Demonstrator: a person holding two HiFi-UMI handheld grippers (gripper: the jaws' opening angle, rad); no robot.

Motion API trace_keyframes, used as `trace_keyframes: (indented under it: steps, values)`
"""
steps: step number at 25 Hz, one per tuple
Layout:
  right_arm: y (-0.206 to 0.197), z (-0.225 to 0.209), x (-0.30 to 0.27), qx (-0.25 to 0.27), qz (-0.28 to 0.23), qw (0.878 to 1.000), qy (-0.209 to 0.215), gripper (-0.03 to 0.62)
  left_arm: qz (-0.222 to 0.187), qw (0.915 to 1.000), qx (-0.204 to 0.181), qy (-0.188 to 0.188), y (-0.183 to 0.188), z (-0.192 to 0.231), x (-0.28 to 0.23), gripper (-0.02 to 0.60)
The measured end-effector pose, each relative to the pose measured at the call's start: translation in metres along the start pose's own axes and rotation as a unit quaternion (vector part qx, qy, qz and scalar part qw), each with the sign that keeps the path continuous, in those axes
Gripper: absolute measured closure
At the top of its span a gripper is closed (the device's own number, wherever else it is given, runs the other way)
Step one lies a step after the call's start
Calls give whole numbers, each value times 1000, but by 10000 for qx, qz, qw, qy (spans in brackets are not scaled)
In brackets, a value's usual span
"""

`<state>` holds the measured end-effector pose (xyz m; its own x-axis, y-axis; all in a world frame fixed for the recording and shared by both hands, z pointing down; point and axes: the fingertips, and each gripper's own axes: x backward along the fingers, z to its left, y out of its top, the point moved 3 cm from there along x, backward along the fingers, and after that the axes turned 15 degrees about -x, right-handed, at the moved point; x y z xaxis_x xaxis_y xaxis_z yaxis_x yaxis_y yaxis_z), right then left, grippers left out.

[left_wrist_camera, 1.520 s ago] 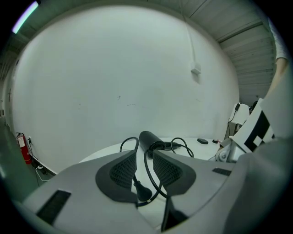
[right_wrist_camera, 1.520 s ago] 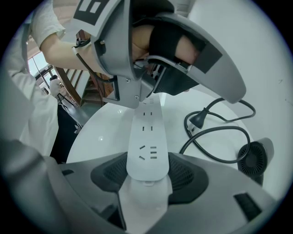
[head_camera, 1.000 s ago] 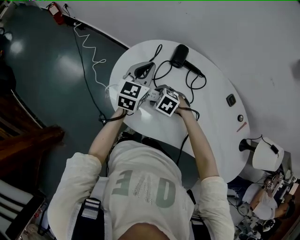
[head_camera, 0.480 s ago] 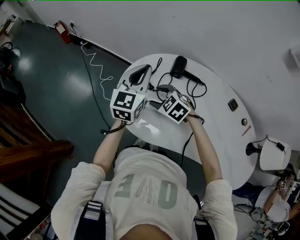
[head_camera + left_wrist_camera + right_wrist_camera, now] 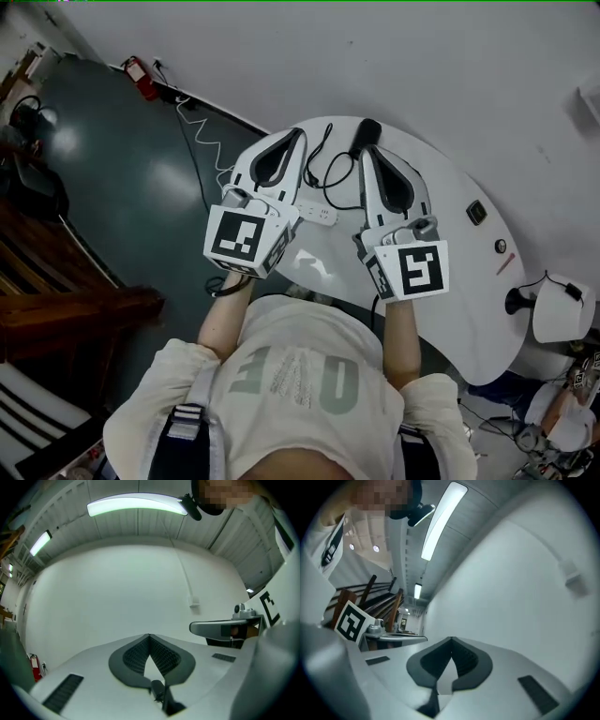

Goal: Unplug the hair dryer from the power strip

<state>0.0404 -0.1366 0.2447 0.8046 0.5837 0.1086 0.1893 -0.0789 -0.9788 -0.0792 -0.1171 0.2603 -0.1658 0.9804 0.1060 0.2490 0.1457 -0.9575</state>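
Observation:
On the round white table (image 5: 450,281) lies the white power strip (image 5: 315,214), in the gap between my two grippers. Behind it the black hair dryer (image 5: 367,131) rests near the far rim, partly hidden by my right gripper (image 5: 368,152). Its black cord (image 5: 330,171) loops toward the strip; I cannot tell whether the plug is in. My left gripper (image 5: 299,134) and the right one are both raised above the table, pointing level at the white wall. Both are shut and hold nothing, as the left gripper (image 5: 149,635) and right gripper (image 5: 451,640) show in their own views.
A small black box (image 5: 478,213), a round knob (image 5: 501,246) and a red pen (image 5: 507,265) lie on the table's right part. A white stand (image 5: 558,309) sits off its right edge. A coiled white cable (image 5: 202,141) crosses the dark floor; wooden stairs (image 5: 56,300) are at left.
Both grippers have lifted from low over the power strip and now point level at the wall. The right one swung up the most. The strip is now uncovered.

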Motion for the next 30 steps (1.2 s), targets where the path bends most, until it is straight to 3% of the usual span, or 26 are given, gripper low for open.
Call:
trace_keyframes:
  steps: [3, 5, 15, 30]
  values:
    - [12, 1, 18, 348, -335, 9977, -466, 589, -178, 9996, -236, 13, 22, -5, 6, 577]
    - [13, 4, 26, 435, -429, 9966, -559, 589, -309, 9990, -307, 24, 33, -9, 9, 577]
    - [15, 16, 34, 485, -480, 9964, -494, 591, -386, 9978, -545, 49, 49, -18, 18, 577]
    - [17, 19, 38, 538, -422, 9959, -598, 591, -401, 9980, -483, -14, 48, -22, 24, 577]
